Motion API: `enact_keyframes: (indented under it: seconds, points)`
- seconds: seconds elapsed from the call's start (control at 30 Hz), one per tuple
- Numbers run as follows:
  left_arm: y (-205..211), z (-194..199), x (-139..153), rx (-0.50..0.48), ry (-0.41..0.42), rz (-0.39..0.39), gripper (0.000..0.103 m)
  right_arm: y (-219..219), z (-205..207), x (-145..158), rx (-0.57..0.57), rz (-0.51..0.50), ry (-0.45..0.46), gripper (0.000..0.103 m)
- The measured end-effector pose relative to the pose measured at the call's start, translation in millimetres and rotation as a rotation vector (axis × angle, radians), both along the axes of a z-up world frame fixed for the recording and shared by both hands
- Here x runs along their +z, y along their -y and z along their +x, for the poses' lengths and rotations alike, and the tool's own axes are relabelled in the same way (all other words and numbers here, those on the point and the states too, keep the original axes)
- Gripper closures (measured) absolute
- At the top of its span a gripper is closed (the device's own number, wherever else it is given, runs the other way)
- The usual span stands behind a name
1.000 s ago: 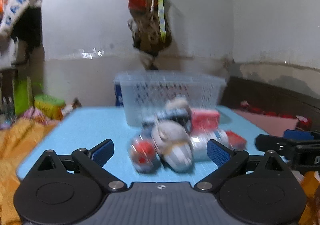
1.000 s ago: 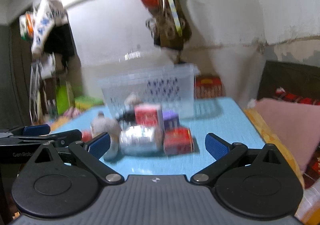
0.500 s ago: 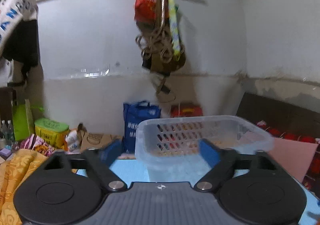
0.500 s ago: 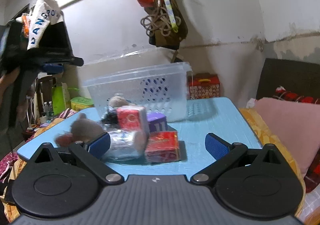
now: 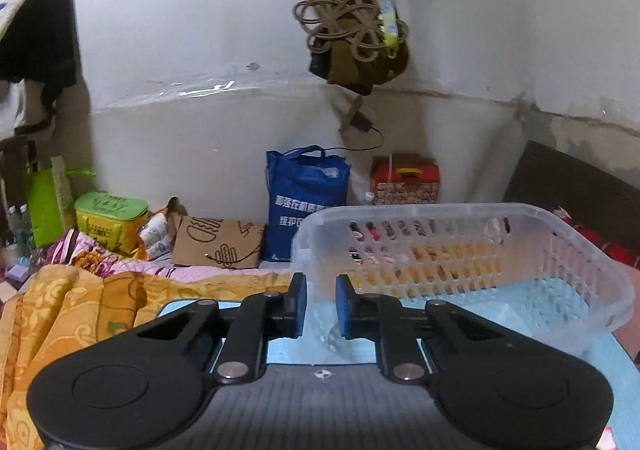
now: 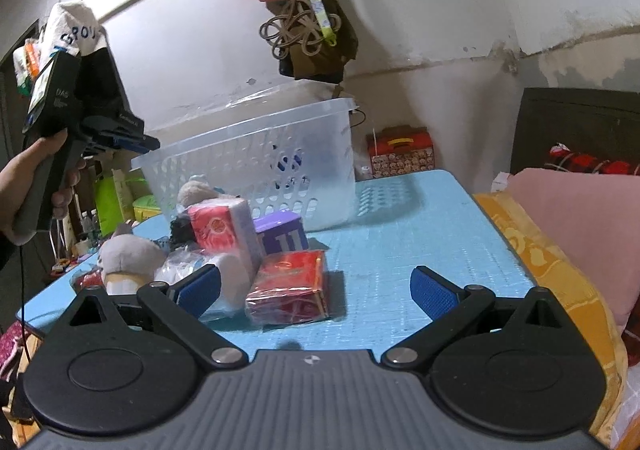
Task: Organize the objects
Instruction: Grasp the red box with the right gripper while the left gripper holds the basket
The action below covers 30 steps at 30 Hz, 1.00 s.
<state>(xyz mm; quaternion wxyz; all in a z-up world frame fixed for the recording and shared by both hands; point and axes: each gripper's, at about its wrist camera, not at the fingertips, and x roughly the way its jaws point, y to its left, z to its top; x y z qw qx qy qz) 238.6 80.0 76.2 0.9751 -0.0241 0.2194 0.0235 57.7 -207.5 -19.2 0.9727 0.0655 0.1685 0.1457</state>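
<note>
Change first: a second ago the left claw [image 5: 321, 304] was spread low over the heap of toys and packets; now it is raised at the basket [image 5: 460, 250], its blue pads nearly pressed together around the near corner of the rim. Whether they actually pinch the plastic I cannot tell, since a narrow gap shows between them. The basket sits tilted in the lower right of the left view, and in the right view its far end looks lifted off the bench [image 6: 420, 230]. My guess is the basket is being repositioned or steadied before anything goes in.

The right claw [image 6: 316, 290] has held its place, spread wide and empty, low over the bench with the heap at centre left of its frame. Nearest lies a red packet [image 6: 290, 288] in shiny wrap, then a purple box [image 6: 282, 236], a red-and-white carton [image 6: 222, 234] and a grey plush toy [image 6: 128, 256]. The basket itself is clear, perforated and looks empty, so sorting has hardly begun.
</note>
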Motion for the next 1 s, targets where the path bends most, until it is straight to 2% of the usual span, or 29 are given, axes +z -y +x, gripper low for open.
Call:
enact_keyframes:
  seconds: [0.23,0.6,0.67,0.73,0.8,0.87,0.97,1.0]
  points:
    - [-1.0,12.2,-5.7,0.009,-0.043,0.040,0.082,-3.7,-3.4,2.6,0.002,-0.025,0.009,0.000]
    - [8.6,7.9,-14.1,0.012,-0.003,0.115,0.082,-12.5,-2.6,0.1,-0.009,-0.067,-0.002,0.001]
    - [7.6,7.8,-13.8,0.010,0.001,0.110,0.082,-17.6,-0.9,-3.9,-0.005,-0.090,-0.009,0.007]
    - [7.1,7.9,-13.6,0.006,0.003,0.108,0.082,-21.8,1.2,-9.0,-0.020,-0.121,-0.013,0.019]
    - [6.9,8.5,-12.7,0.003,0.001,0.107,0.082,-26.1,6.7,-13.9,-0.022,-0.146,-0.028,0.028]
    - [6.8,8.7,-12.7,0.002,0.002,0.105,0.081,-31.4,12.4,-16.8,-0.015,-0.159,-0.031,0.030]
    - [7.6,8.7,-12.6,0.002,0.001,0.105,0.080,-45.4,19.0,-19.9,-0.037,-0.235,-0.006,0.033]
    - [8.1,8.6,-13.1,0.001,0.002,0.103,0.079,-47.7,19.4,-20.5,-0.035,-0.247,0.006,0.038]
